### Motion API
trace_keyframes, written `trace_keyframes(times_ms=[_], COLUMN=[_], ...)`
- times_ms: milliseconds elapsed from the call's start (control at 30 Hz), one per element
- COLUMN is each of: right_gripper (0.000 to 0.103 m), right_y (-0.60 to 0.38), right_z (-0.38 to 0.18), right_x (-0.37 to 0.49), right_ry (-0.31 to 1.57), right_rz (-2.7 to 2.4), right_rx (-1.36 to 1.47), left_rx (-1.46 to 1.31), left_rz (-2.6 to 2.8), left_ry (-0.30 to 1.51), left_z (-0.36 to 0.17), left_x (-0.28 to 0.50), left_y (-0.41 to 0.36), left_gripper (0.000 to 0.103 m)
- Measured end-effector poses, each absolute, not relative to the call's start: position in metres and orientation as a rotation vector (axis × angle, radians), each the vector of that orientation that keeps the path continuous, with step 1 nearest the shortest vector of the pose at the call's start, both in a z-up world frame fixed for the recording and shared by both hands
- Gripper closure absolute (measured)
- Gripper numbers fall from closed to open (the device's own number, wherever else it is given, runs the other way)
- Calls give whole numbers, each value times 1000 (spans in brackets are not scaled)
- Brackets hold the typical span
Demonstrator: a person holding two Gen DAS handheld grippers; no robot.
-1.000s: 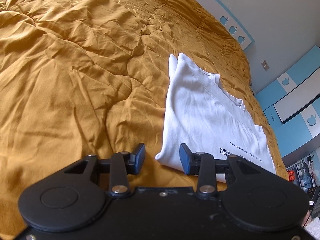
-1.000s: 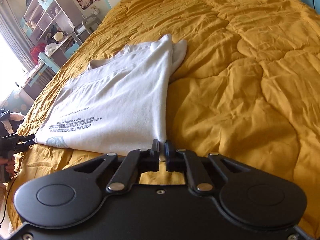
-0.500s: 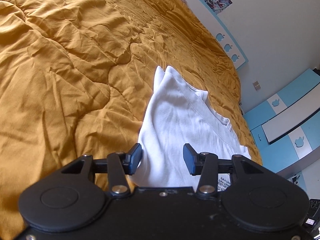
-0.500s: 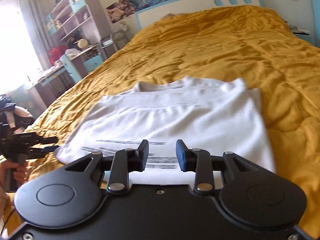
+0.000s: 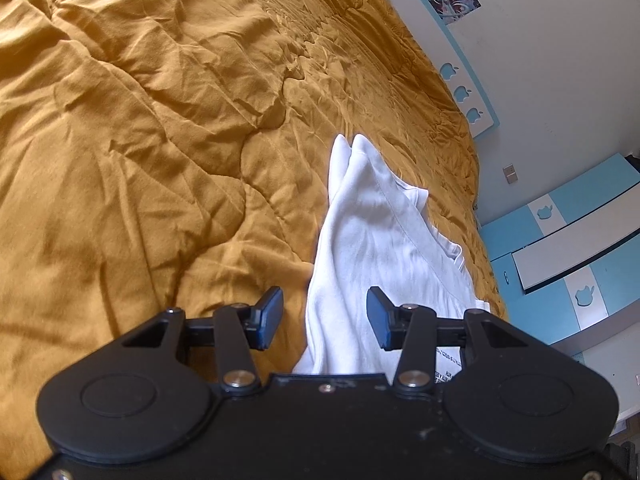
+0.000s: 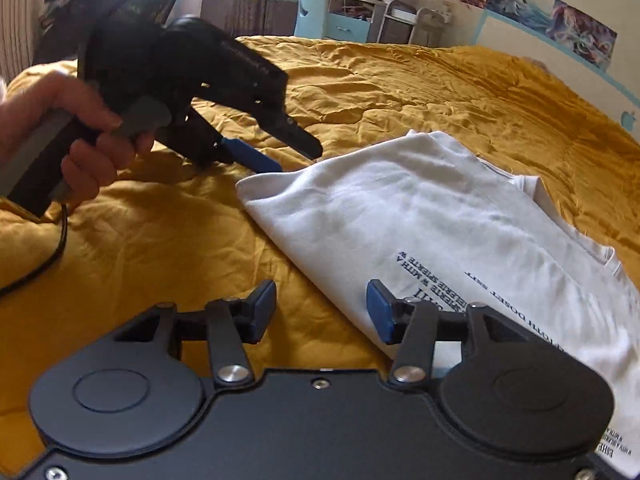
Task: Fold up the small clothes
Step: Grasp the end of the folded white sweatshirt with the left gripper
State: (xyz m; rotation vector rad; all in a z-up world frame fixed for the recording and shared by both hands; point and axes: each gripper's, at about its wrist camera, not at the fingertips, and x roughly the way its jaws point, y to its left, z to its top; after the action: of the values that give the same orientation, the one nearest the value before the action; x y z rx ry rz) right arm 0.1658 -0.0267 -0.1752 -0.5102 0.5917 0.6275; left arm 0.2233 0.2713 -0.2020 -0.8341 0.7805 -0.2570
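A white T-shirt (image 5: 372, 236) with dark printed text lies partly folded on the mustard quilt (image 5: 140, 128). It also shows in the right wrist view (image 6: 420, 216). My left gripper (image 5: 324, 318) is open, its jaws straddling the shirt's near corner. In the right wrist view the left gripper (image 6: 288, 156) reaches the shirt's far corner, with a hand (image 6: 76, 128) on its handle. My right gripper (image 6: 322, 310) is open and empty above the shirt's folded edge.
The quilt (image 6: 400, 80) covers the whole bed. A blue and white headboard (image 5: 468, 80) and blue cupboards (image 5: 568, 240) stand beyond the bed. A desk, shelves and a chair (image 6: 320, 12) stand past the far side. A cable (image 6: 40, 264) hangs from the left gripper's handle.
My right gripper has let go of the shirt's edge, opened, and swung round to face the left gripper. My left gripper has moved in over the shirt's corner, still open.
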Motion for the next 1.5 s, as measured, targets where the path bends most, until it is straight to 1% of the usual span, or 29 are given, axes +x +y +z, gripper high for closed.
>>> trace_keyframes(times_ms=[267, 367, 400, 433, 567, 600, 633, 700, 733, 767, 800, 900, 967, 1067, 1133, 1233, 1433, 1467, 1500], right_gripper=[50, 56, 65, 72, 71, 70, 66, 67, 77, 89, 93, 92, 92, 92, 93, 93, 93, 93, 93], right_y=[26, 38, 42, 46, 64, 67, 71, 76, 78, 79, 79, 76, 73, 70, 68, 69, 70, 70, 69], right_z=[-187, -186, -186, -188, -198, -201, -204, -209, -209, -207, -204, -183, -166, -168, -183, -192, -189, -191, -191], right_x=[167, 172, 173, 173, 163, 159, 155, 148, 147, 149, 151, 154, 151, 156, 158, 146, 144, 144, 143], right_ry=[477, 462, 449, 433, 338, 315, 290, 242, 249, 285, 322, 380, 375, 442, 464, 406, 427, 425, 424], right_rz=[599, 600, 592, 583, 570, 572, 572, 570, 583, 598, 599, 618, 629, 662, 665, 658, 667, 670, 671], right_rx=[-708, -689, -695, -716, -875, -917, -957, -1018, -1022, -1005, -970, -815, -727, -687, -709, -762, -733, -739, -741], left_rx=[-837, -858, -864, -870, -876, -873, -872, -873, -875, -876, -879, -877, -857, -889, -889, -864, -928, -937, -939], left_rz=[-286, -284, -285, -284, -285, -283, -282, -279, -275, -271, -266, -259, -267, -280, -296, -319, -354, -356, -356], left_ry=[795, 781, 775, 773, 783, 785, 786, 779, 775, 772, 770, 763, 759, 801, 825, 847, 854, 839, 799], left_z=[-204, -205, -205, -204, -203, -202, -201, -199, -198, -197, -196, -189, -186, -194, -203, -211, -221, -222, -220], left_x=[234, 234, 234, 233, 233, 233, 234, 233, 234, 233, 234, 241, 252, 280, 301, 331, 381, 387, 391], left_y=[279, 281, 281, 281, 283, 283, 283, 284, 285, 287, 289, 297, 302, 304, 298, 285, 266, 264, 260], left_gripper=[56, 56, 56, 56, 56, 56, 56, 56, 56, 56, 56, 56, 55, 55, 55, 55, 54, 55, 60])
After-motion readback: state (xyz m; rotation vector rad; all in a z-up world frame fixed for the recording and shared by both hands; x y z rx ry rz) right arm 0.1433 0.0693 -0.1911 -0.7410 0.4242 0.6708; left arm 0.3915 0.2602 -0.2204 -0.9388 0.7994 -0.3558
